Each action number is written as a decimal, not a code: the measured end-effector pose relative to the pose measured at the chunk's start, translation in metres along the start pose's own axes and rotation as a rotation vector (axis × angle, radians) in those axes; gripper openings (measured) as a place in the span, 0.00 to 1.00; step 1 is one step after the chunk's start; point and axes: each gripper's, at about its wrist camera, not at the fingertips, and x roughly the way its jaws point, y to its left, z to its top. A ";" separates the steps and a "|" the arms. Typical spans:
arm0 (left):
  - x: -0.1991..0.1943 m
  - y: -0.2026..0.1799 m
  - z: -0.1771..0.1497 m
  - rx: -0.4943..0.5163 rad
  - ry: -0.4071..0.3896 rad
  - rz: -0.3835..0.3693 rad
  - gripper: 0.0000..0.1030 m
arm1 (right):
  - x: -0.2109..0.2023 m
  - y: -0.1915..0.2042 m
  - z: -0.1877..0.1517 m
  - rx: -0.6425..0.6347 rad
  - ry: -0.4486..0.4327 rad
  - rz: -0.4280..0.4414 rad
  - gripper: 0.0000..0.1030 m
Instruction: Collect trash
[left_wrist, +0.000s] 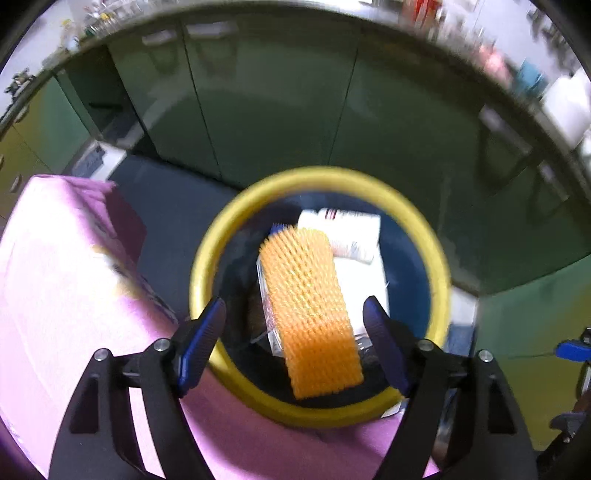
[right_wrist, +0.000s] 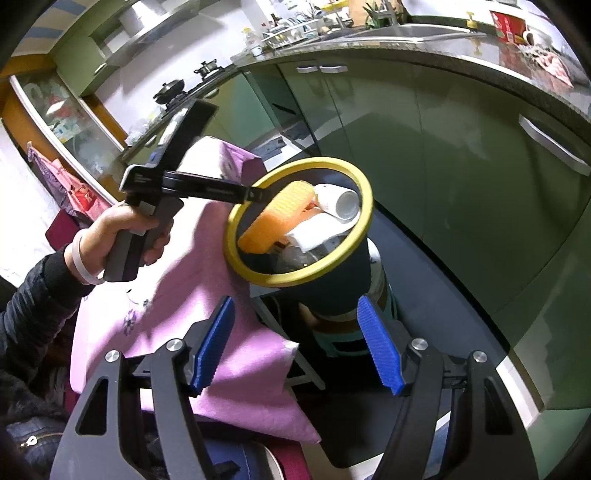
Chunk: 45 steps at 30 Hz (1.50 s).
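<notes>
Green cabinets (right_wrist: 461, 177) fill the bkgd. Pink cloth (right_wrist: 192, 302) covers the surface at left. Your bin (right_wrist: 295, 278), dark w/ yellow rim, stands just beside the cloth edge. Inside: orange brush (left_wrist: 314, 317) lying bristles-up on top, tilted, over white paper (left_wrist: 364, 284) and a white bottle (left_wrist: 343, 230). Left tool (left_wrist: 295, 328) is wide open above the bin, holding nothing; the brush sits between its pads, apart from both. Right tool (right_wrist: 297, 343) is wide open too, empty, near the bin's base.
</notes>
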 end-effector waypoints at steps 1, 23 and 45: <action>-0.013 0.002 -0.003 -0.004 -0.047 0.004 0.71 | -0.002 0.003 0.000 -0.005 -0.005 0.001 0.68; -0.273 0.073 -0.287 -0.497 -0.567 0.466 0.94 | 0.011 0.122 -0.023 -0.291 -0.061 -0.001 0.96; -0.324 0.083 -0.427 -0.677 -0.556 0.573 0.94 | -0.041 0.187 -0.068 -0.396 -0.255 -0.122 0.96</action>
